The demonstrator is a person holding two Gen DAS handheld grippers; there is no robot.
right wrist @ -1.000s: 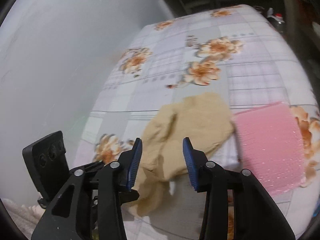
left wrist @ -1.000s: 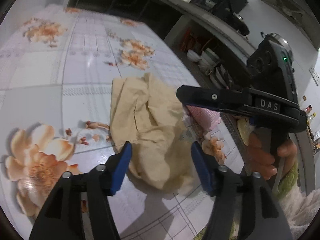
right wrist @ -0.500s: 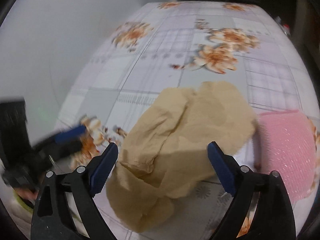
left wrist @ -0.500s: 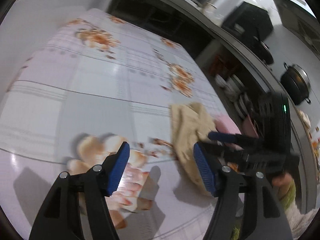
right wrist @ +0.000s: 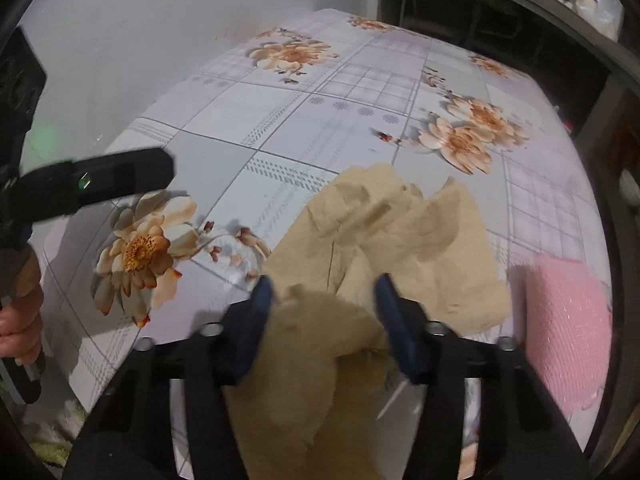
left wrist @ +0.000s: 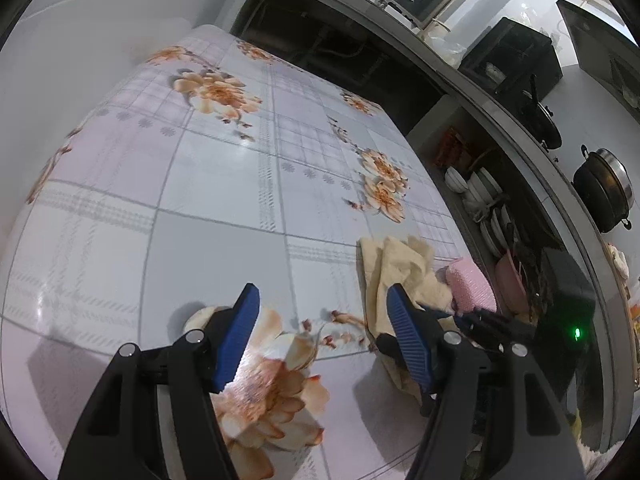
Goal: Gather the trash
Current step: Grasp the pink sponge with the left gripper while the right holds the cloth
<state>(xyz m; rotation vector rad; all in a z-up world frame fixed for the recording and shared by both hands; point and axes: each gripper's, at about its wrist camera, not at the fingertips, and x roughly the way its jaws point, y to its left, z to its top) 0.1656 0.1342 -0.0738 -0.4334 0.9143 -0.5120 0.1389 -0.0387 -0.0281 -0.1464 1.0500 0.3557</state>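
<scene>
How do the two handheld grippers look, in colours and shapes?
Both are black plastic. The left gripper and the right gripper each have two angular fingers with silver screws and ribbed blue pads. The right one's boxy black body shows a small green light.

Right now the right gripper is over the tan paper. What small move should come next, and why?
Probably let the right gripper finish closing before any lift. Its jaws are closing, and a bunched fold of the crumpled tan paper sits between the blue pads, but most of the sheet lies on the floral tablecloth. The left gripper is open over bare cloth.
</scene>
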